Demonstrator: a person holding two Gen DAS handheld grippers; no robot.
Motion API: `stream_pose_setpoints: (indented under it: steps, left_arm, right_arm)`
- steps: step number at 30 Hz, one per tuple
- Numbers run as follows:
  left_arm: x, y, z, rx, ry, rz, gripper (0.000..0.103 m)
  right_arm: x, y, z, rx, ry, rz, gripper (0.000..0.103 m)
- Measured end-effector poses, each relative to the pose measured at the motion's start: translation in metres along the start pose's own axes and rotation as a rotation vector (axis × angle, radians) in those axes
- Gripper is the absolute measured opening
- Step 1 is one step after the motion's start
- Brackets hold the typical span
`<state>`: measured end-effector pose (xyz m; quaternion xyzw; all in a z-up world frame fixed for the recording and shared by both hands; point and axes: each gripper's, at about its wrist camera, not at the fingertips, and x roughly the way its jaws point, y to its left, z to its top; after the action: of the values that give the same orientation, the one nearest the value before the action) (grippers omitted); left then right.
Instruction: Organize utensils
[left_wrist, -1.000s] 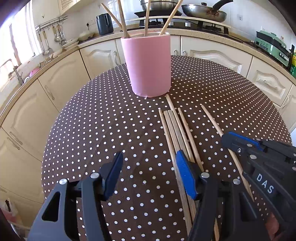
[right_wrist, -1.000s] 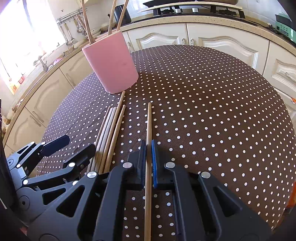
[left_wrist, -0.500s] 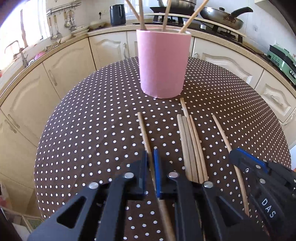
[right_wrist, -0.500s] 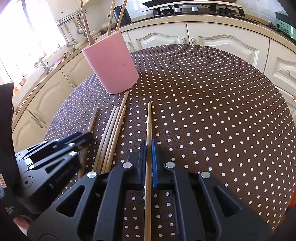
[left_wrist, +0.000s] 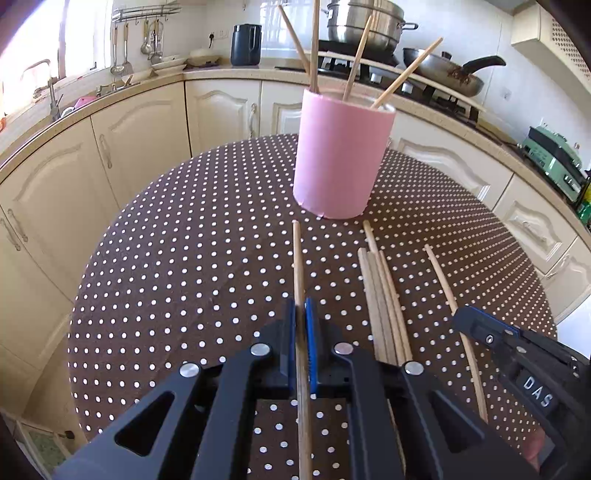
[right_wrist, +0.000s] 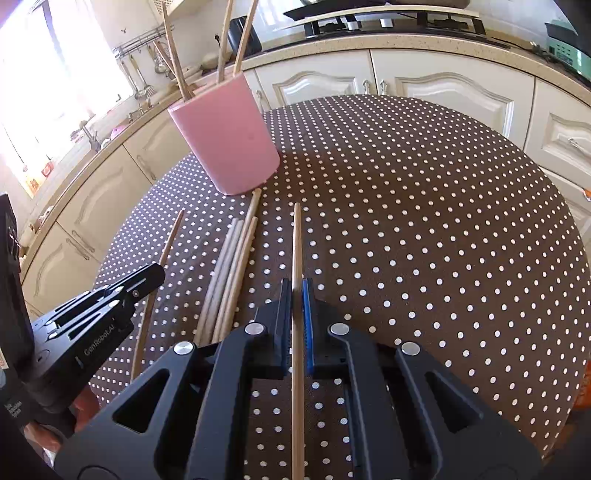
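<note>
A pink holder (left_wrist: 341, 162) (right_wrist: 225, 138) stands at the far side of the dotted table with several wooden chopsticks upright in it. My left gripper (left_wrist: 300, 325) is shut on one chopstick (left_wrist: 297, 262) that points toward the holder. My right gripper (right_wrist: 296, 295) is shut on another chopstick (right_wrist: 296, 243); in the left wrist view that gripper (left_wrist: 476, 325) and its chopstick (left_wrist: 443, 280) show at the right. Between the two held sticks a bundle of loose chopsticks (left_wrist: 380, 288) (right_wrist: 231, 269) lies flat on the cloth. In the right wrist view the left gripper (right_wrist: 147, 275) is at the left with its chopstick (right_wrist: 168, 247).
The round table wears a brown cloth with white dots (right_wrist: 424, 221). Cream cabinets (left_wrist: 140, 136) curve around it. On the counter behind are a stove with a pan (left_wrist: 447, 72), a pot (left_wrist: 364, 22) and a dark kettle (left_wrist: 245, 44).
My left gripper has gone from open to shut on a chopstick taken from the left of the bundle, and shifted left with it. The right gripper has kept still on its stick.
</note>
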<state>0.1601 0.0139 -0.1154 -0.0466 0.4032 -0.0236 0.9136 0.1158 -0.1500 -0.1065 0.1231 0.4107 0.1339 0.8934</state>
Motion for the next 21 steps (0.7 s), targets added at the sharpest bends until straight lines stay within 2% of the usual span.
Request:
stream_pose_setpoints:
  steps: [7, 21]
  left_arm:
    - [-0.018, 0.006, 0.005, -0.013, -0.075, 0.000, 0.006]
    - [-0.062, 0.006, 0.021, -0.024, -0.238, -0.027, 0.006]
  right_arm:
    - [-0.020, 0.010, 0.010, 0.002, -0.054, 0.024, 0.006]
    - [-0.061, 0.024, 0.028, -0.052, -0.190, 0.008, 0.006]
